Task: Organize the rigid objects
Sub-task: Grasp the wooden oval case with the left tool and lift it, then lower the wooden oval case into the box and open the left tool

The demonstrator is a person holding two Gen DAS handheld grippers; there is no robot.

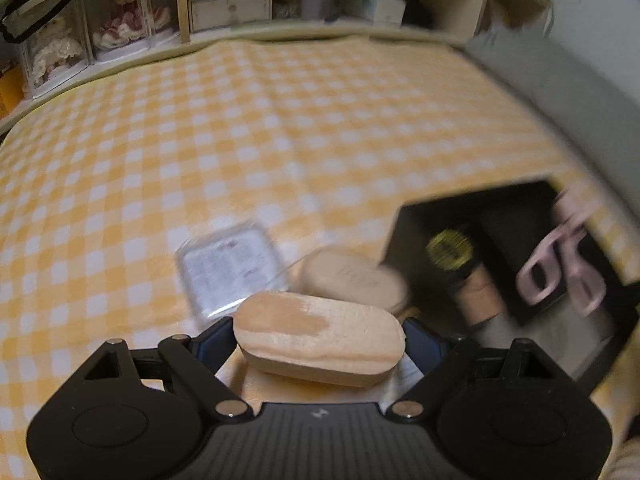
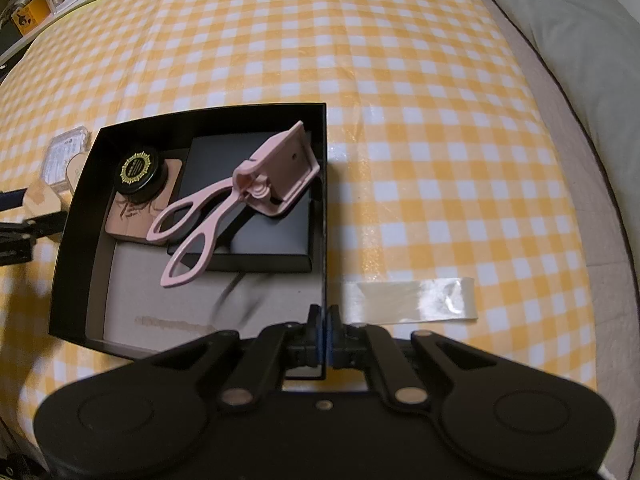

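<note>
My left gripper [image 1: 320, 340] is shut on a rounded wooden block [image 1: 320, 338], held just above the yellow checked cloth, left of the black box [image 1: 404, 236]. A second wooden block [image 1: 354, 280] and a clear plastic case [image 1: 234, 266] lie just beyond it. My right gripper [image 2: 323, 332] is shut on the right wall of the black box [image 2: 325, 208]. Inside the box are pink scissor-handled tongs [image 2: 236, 196], a black round jar with a gold emblem [image 2: 137, 170], a pink card [image 2: 134, 216] and a flat black case [image 2: 264, 236].
A strip of clear tape [image 2: 412, 296] lies on the cloth right of the box. A grey pillow [image 2: 572, 48] lies at the far right. Shelves with doll boxes [image 1: 116, 20] stand beyond the far edge of the cloth.
</note>
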